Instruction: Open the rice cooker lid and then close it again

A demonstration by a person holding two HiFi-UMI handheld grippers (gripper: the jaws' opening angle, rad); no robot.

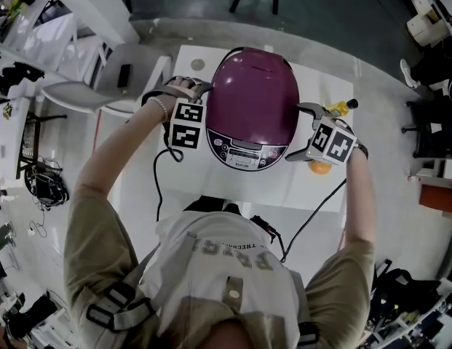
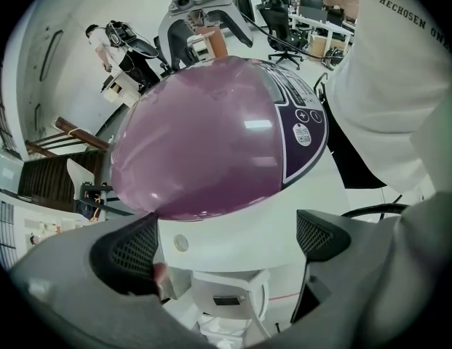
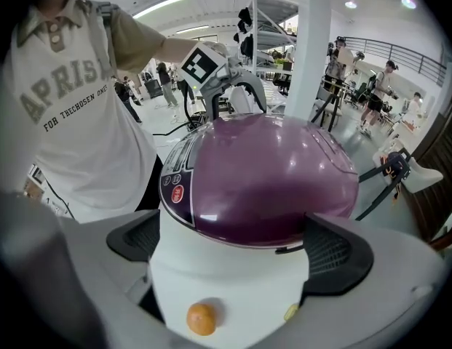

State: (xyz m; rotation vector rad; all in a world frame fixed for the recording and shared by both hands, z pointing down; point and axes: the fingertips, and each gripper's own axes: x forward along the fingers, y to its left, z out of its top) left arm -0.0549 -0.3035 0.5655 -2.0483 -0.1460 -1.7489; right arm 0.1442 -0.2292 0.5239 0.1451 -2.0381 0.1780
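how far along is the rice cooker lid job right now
Done: nothing visible; the purple lid sits shut on the rice cooker. In hand: the left gripper and right gripper flank its white body, jaws apart, gripping nothing. Left, seemingly: raise the lid, then shut it again.

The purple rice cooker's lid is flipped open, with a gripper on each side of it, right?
Not quite: the lid is closed, as the head view shows. The left gripper and right gripper do sit on each side of it.
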